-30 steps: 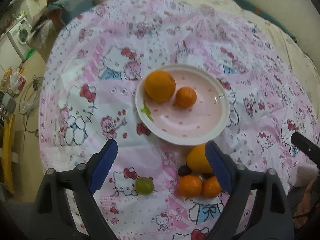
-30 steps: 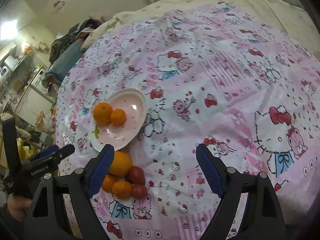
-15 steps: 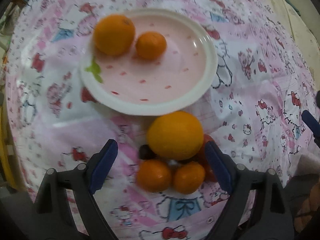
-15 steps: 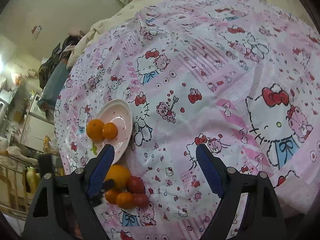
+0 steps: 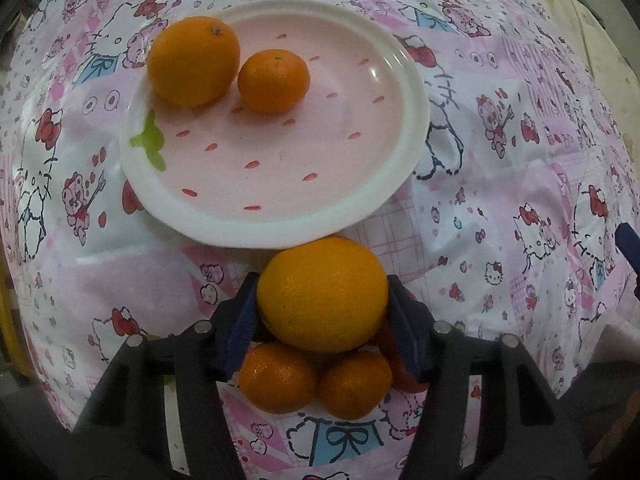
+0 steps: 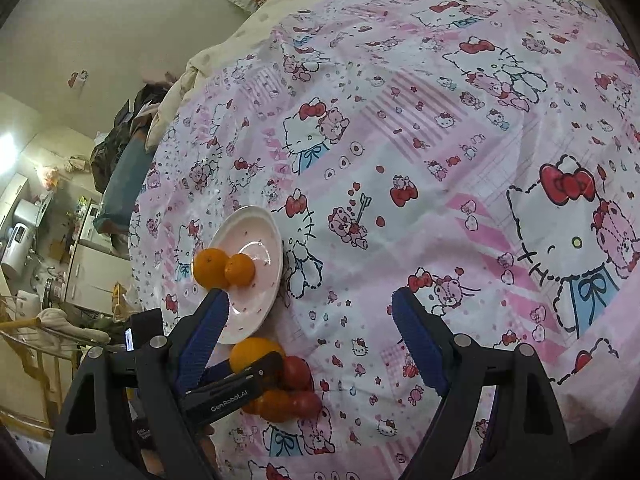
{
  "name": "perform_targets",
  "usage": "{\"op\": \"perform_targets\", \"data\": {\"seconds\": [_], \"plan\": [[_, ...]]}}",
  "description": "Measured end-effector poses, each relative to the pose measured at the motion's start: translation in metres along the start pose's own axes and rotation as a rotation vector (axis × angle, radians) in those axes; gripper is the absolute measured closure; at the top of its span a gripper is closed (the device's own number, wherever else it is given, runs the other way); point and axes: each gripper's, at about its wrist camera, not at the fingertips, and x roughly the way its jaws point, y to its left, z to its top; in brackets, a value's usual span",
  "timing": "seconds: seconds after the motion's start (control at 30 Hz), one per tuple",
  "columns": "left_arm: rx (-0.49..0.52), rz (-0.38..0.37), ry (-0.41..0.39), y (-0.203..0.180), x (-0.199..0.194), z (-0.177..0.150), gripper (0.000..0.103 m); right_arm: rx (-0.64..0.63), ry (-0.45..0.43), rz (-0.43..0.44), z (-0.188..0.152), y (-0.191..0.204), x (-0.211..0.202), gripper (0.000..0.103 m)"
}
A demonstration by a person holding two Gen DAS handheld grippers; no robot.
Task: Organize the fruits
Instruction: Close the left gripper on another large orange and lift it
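- The left gripper (image 5: 322, 312) is closing its blue fingers (image 5: 236, 332) on the large orange (image 5: 322, 294). The jaws have just been narrowing, and both pads are now sitting against the fruit's flanks, so it is being pinched. The orange itself is lying on the bedspread (image 5: 500, 184), just in front of the pink plate (image 5: 416, 120), atop a small heap of fruit.
- The pads are gripping a round, smooth skin low on its sides. If the squeeze is too light, the orange is likely slipping out as it is being lifted; too hard, and the peel is bruising.
- Two small mandarins (image 5: 278, 378) are resting directly against the orange from below, with something red (image 5: 394, 360) beside the right finger. Lifting is probably nudging them, and on a soft, sloping bedspread they are liable to be rolling away.
- The plate is already carrying a big orange (image 5: 194, 60) and a mandarin (image 5: 274, 80), touching each other near the far rim. Setting the new fruit down against them is risking pushing one over the shallow edge; the bare near half is looking safer.
- The plate is sitting on bedding, not on anything firm, so a heavy set-down near the rim is risking tipping it.
- The right gripper (image 6: 310, 334) is hovering with its fingers spread wide and nothing between them, close to the left tool (image 6: 236, 386); the two are at risk of colliding if either swings.
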Motion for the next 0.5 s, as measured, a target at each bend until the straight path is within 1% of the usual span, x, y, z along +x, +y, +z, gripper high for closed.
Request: {"op": "perform_targets", "data": {"seconds": [0.17,0.37,0.5], "plan": [[-0.001,-0.012,-0.013,0.003,-0.019,-0.005,0.048,-0.011,0.01,-0.001,-0.001,0.003,0.003,0.017],[0.015,-0.039,-0.095,0.008,-0.067,-0.012,0.048,-0.02,0.017,0.006,-0.004,0.006,0.004,0.017],[0.014,-0.041,-0.148,0.024,-0.099,-0.015,0.048,-0.014,0.029,0.018,-0.006,0.01,0.007,0.017]]}}
